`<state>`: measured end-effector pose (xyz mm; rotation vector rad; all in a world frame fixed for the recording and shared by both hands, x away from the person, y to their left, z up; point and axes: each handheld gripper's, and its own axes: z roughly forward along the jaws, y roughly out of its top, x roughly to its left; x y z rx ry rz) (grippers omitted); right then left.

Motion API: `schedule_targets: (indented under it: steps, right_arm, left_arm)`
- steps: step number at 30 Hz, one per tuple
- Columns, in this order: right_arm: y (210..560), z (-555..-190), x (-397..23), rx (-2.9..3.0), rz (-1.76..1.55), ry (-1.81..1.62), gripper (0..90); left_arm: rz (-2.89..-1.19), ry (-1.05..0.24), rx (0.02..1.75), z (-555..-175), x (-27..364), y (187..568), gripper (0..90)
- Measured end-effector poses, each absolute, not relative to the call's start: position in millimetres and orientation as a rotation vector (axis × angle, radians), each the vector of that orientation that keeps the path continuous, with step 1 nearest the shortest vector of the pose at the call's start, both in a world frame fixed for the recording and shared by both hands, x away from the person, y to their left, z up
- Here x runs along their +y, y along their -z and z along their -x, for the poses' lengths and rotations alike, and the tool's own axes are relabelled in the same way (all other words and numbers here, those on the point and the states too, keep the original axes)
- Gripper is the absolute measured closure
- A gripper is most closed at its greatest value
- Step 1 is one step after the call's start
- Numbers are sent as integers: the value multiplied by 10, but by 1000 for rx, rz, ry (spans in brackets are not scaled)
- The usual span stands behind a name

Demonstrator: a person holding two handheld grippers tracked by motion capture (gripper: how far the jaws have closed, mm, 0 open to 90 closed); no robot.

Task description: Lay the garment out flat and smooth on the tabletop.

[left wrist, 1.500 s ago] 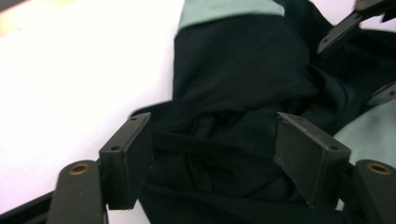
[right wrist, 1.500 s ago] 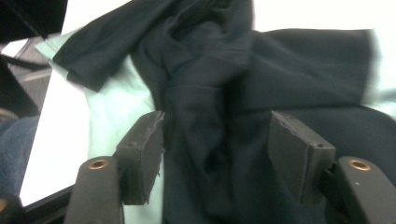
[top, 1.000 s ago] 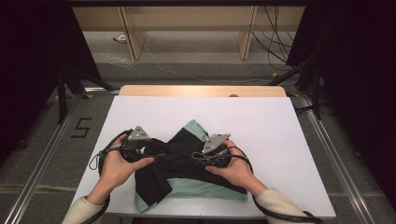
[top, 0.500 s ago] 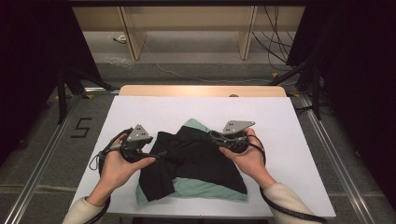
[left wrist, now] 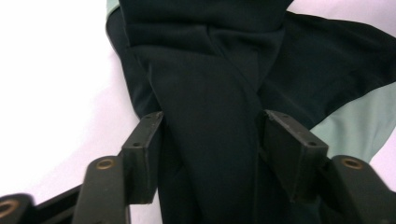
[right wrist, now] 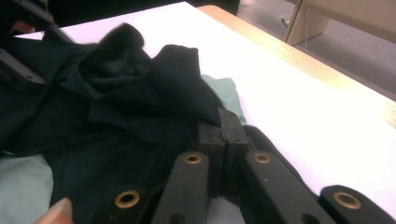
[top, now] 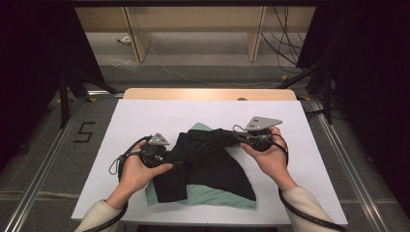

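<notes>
**Black-and-green garment getting pulled from both ends**

While the garment (top: pixel 205 169) sits on the white table (top: pixel 145 116), closer to the near edge than the far one and roughly midway between the left and right edges, both grippers are at it. It's mostly black cloth with pale green showing along the near hem and a bit of green poking out at the far side.

Left gripper (left wrist: pixel 210 135): a thick fold of the black cloth runs right between its jaws, which have just been closing in on it. The jaws stand partway apart, and in the left gripper view the fabric fills the gap from one pad to the other, so it looks like they've got it pinched.

Right gripper (right wrist: pixel 223 135): jaws are fully together, clamped on an edge of the black cloth at the garment's right side. In the high view that hand (top: pixel 268 154) sits raised off the table, and the cloth stretches up from the pile toward it in a bunched ridge.

Both grippers' cables trail back toward the near edge.
</notes>
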<state>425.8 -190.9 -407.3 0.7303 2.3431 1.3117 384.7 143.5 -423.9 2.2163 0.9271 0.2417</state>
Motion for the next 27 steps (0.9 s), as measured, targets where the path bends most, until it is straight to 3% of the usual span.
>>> schedule_targets:
  steps: [1,4,7,12,19,23,27]
  right_arm:
    - [4067,-4253,-1928,2342,-731,-1311,899]
    - [4041,-4207,-1982,2344,-731,-1304,899]
    - [3986,-4100,-2056,2347,-707,-1300,899]
    - [3837,-3860,-2282,2325,-703,-1341,899]
    - [3550,-3525,-2579,2268,-674,-1399,898]
    - [3461,-3555,-2648,2253,-682,-1426,898]
    - [3573,-3812,-2571,2275,-732,-1406,897]
  left_arm:
    - [-2221,-259,912,-3851,1416,4218,440]
    - [-2203,-282,860,-3858,1379,4112,657]
    - [-2209,-316,798,-3835,1311,4047,760]
    - [-2205,-302,691,-3745,1157,3963,793]
    - [-2147,-184,557,-3584,1047,3679,794]
    - [-2125,-229,573,-3649,1078,3570,790]
    - [-2148,-297,664,-3894,1146,3626,787]
